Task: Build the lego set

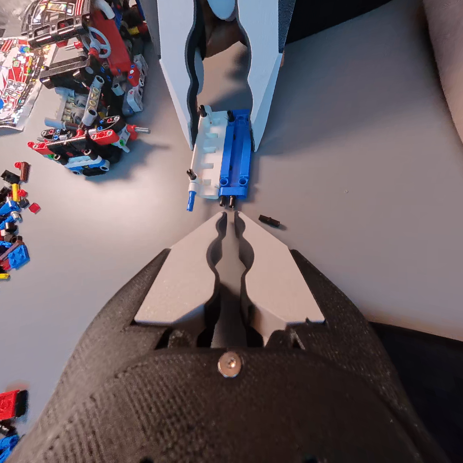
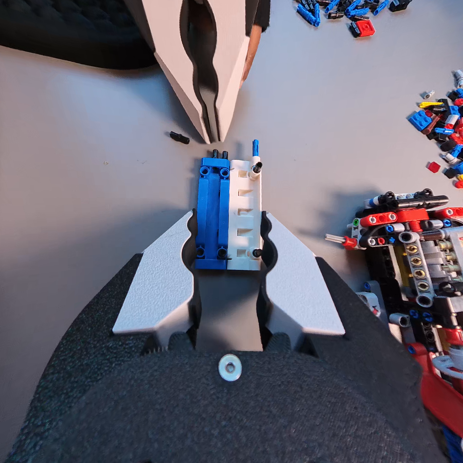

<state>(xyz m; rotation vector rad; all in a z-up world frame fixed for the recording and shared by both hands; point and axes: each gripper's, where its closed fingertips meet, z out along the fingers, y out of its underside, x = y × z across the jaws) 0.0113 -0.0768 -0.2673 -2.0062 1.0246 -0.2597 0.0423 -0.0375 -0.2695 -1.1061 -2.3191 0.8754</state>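
Note:
A blue panel (image 2: 213, 200) and a white slotted panel (image 2: 246, 200) lie joined side by side on the grey table. My right gripper (image 2: 228, 213) is shut on this pair from both sides. Two black pins (image 2: 220, 154) stick out of the blue panel's far end, and a blue pin (image 2: 256, 146) sticks out by the white one. My left gripper (image 1: 229, 214) is shut and empty, with its tips just short of the two black pins (image 1: 226, 200). A loose black pin (image 1: 269, 221) lies beside the left tips. The right gripper (image 1: 224, 149) shows at the top of the left wrist view.
A partly built red, black and grey vehicle (image 2: 413, 263) stands to the right of the right gripper. Loose small pieces (image 2: 446, 130) lie beyond it, with blue pins (image 2: 338, 10) at the far edge. A printed sheet (image 1: 15, 82) lies behind the vehicle (image 1: 95, 100).

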